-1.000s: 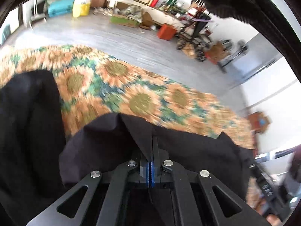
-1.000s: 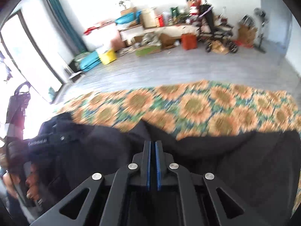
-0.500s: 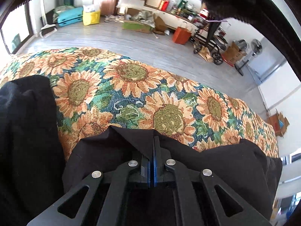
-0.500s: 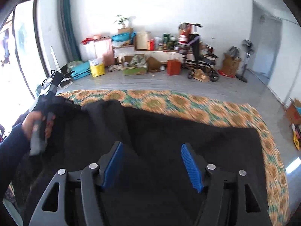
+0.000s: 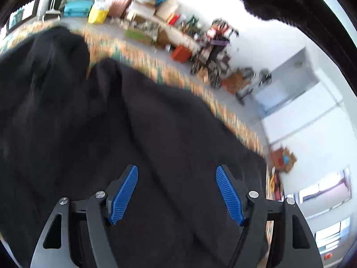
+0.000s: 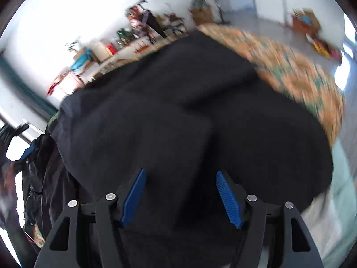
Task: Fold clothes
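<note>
A black garment (image 5: pixel 156 122) lies spread and partly folded over the sunflower-patterned cover (image 5: pixel 223 109). It also fills the right wrist view (image 6: pixel 200 116), with a folded layer edge across its middle. My left gripper (image 5: pixel 176 174) is open and empty above the cloth, blue pads (image 5: pixel 123 194) wide apart. My right gripper (image 6: pixel 180 178) is open and empty above the cloth too. Both views are motion-blurred.
The sunflower cover (image 6: pixel 301 71) shows beyond the garment at the right. A cluttered wall with boxes, a red bin (image 5: pixel 180 53) and a stroller stands across the grey floor. More dark clothing hangs at the left edge (image 6: pixel 35 178).
The left gripper, shut on the cloth's edge before, has let go and opened. The right gripper opened half a second ago and stays open. Both have pulled back above the laid-down garment.
</note>
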A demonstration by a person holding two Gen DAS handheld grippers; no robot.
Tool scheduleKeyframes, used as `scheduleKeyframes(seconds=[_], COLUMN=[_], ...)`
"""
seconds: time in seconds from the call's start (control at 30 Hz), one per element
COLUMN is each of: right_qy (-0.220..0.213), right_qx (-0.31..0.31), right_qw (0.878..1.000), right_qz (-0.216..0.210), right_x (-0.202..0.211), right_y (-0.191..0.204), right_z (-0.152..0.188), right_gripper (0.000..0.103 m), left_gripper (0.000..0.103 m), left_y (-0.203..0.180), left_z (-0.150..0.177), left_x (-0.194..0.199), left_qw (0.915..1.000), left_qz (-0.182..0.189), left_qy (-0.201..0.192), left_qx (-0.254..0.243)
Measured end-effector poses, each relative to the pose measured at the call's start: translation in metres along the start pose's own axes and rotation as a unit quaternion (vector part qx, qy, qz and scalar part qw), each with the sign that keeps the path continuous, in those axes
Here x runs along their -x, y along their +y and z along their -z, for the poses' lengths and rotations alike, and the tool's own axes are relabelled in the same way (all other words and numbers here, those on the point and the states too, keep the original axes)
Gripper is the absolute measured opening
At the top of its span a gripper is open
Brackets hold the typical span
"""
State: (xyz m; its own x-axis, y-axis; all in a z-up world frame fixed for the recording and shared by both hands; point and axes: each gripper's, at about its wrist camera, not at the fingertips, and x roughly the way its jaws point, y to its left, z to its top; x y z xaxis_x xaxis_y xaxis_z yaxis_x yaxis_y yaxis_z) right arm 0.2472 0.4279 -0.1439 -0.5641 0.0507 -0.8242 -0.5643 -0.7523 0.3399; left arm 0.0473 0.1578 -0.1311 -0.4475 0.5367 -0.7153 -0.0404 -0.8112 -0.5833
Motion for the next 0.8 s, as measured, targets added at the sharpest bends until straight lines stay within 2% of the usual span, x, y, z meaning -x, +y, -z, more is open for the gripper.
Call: scheduleKeyframes(seconds=[0.1,0.17,0.2,0.23,0.3,0.33,0.43,0.57,0.6,0.63,0.67,0.73,0.8], right_qy=[-0.005,-0.008,-0.003,0.005,0.021,0.015,-0.004,-0.016,-0.016,-0.016,-0.016,-0.02,-0.032], right_qx=[-0.039,-0.049,-0.052,-0.058,-0.072,-0.069,-0.064,-0.072,-0.068,-0.065,-0.059,-0.043,-0.036], right_qw=[0.999,0.999,0.999,0.998,0.996,0.996,0.994,0.985,0.984,0.984,0.983,0.986,0.989], right_qz=[-0.022,-0.019,-0.016,-0.02,-0.048,-0.058,-0.09,-0.154,-0.161,-0.167,-0.171,-0.161,-0.141], right_x=[-0.001,0.0,-0.001,-0.003,-0.003,0.002,0.018,0.042,0.043,0.044,0.045,0.049,0.052], right_y=[-0.006,-0.004,-0.003,-0.002,-0.003,-0.005,-0.01,-0.017,-0.016,-0.014,-0.013,-0.009,-0.011], right_z=[0.014,0.014,0.014,0.014,0.012,0.011,0.009,0.006,0.004,0.002,0.001,0.003,0.003], right_gripper=[0.067,0.061,0.048,0.021,0.01,0.005,0.005,0.001,0.001,0.001,0.001,0.003,0.012], left_gripper=[0.073,0.073,0.073,0.073,0.073,0.073,0.073,0.071,0.064,0.05,0.041,0.004,0.002], left_y=[-0.021,-0.037,-0.044,-0.052,-0.068,-0.072,-0.079,-0.089,-0.091,-0.094,-0.096,-0.101,-0.101], left_z=[0.046,0.076,0.089,0.101,0.121,0.126,0.137,0.15,0.154,0.157,0.16,0.167,0.162], left_x=[-0.016,-0.027,-0.032,-0.035,-0.044,-0.048,-0.061,-0.079,-0.084,-0.088,-0.093,-0.101,-0.093], left_qw=[0.9976,0.9931,0.9906,0.9879,0.9833,0.9825,0.9816,0.9799,0.9794,0.9788,0.9782,0.9768,0.9794], left_qz=[0.001,0.0,0.005,0.012,0.026,0.031,0.046,0.065,0.07,0.075,0.08,0.089,0.094], left_qy=[0.069,0.117,0.137,0.155,0.18,0.184,0.185,0.186,0.186,0.187,0.187,0.188,0.178], left_qx=[-0.004,0.0,0.001,0.002,-0.001,0.001,0.013,0.03,0.034,0.039,0.043,0.051,0.02])
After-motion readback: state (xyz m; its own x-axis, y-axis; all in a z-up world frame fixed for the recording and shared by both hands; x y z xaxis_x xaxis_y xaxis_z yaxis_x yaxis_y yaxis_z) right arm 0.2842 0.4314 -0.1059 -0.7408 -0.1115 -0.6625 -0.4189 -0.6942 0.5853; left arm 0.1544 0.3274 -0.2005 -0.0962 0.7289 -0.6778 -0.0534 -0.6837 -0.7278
